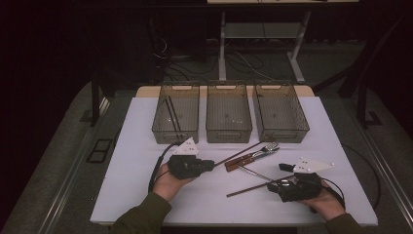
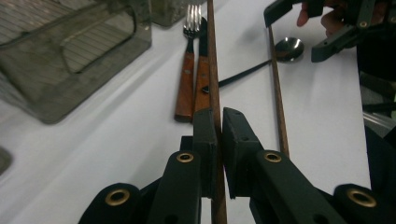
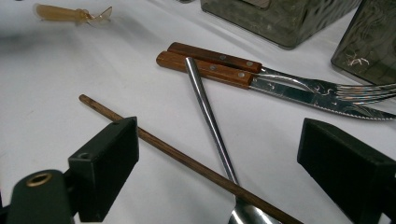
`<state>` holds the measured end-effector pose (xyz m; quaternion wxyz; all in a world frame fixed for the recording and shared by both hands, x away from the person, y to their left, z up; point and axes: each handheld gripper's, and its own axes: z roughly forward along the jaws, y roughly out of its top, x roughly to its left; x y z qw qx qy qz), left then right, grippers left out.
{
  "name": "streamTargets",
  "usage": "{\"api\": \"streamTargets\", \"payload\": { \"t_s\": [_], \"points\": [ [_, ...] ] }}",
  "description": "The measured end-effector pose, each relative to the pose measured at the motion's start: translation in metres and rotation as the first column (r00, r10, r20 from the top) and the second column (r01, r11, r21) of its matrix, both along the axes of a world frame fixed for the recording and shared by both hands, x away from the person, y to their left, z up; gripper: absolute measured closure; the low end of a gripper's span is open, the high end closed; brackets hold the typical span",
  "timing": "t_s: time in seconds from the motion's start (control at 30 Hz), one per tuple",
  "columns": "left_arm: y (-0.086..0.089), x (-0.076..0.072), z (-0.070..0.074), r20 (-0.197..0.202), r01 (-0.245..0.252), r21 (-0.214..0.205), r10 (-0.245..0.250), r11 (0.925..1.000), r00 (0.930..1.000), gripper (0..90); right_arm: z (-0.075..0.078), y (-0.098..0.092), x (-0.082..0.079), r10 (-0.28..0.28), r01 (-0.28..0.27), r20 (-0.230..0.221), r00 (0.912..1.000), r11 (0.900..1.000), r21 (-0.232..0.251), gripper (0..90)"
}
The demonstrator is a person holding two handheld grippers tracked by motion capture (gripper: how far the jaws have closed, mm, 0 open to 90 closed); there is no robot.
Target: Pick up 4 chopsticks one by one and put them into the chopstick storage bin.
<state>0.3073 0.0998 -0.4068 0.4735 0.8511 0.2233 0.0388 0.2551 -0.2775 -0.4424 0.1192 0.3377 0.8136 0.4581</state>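
Sorting looks barely begun: the left gripper [image 2: 218,140] pinches one chopstick [image 2: 212,70] just left of the fork [image 2: 189,56], likely bound for the left bin [image 1: 176,113] (holding dark sticks, seemingly), while the right gripper [image 3: 217,163] stands spread over the second chopstick [image 3: 187,161]

a lab-like recording room; a white table [image 1: 146,195] stands on grey flooring [image 1: 53,161]; dark curtains behind; loose cables [image 1: 243,61] trail by a bare metal desk frame [image 1: 223,48].

Chopstick [image 2: 212,56] dark brown; knife [image 3: 219,72], fork [image 3: 224,58] handles reddish-brown – silver blades; table [image 1: 146,185] white; bins [image 1: 229,117] smoky grey.
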Motion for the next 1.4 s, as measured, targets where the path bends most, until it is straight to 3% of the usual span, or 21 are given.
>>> {"api": "streamTargets", "payload": {
  "t_s": [0.33, 0.7, 1.07, 1.4],
  "points": [
    [0.025, 0.008, 0.009, 0.013, -0.075, -0.033, 0.075, 0.9966, 0.9971, 84.3, 0.000, 0.000, 0.000, -0.002, 0.002, 0.001, 1.0000, 1.0000, 0.003, 12.4],
    [0.048, 0.016, 0.015, 0.031, -0.175, -0.047, 0.176, 0.9835, 0.9839, 84.3, 0.000, 0.000, 0.000, -0.001, 0.001, 0.000, 1.0000, 1.0000, 0.002, 12.4],
    [0.071, 0.026, 0.019, 0.052, -0.272, -0.055, 0.275, 0.9606, 0.9600, 84.3, 0.000, 0.000, 0.000, -0.001, 0.001, -0.001, 1.0000, 1.0000, 0.001, 12.4],
    [0.091, 0.038, 0.022, 0.053, -0.354, -0.077, 0.358, 0.9321, 0.9321, 84.3, 0.000, 0.000, 0.000, -0.001, 0.001, -0.005, 1.0000, 1.0000, 0.001, 12.4]
  ]
}}
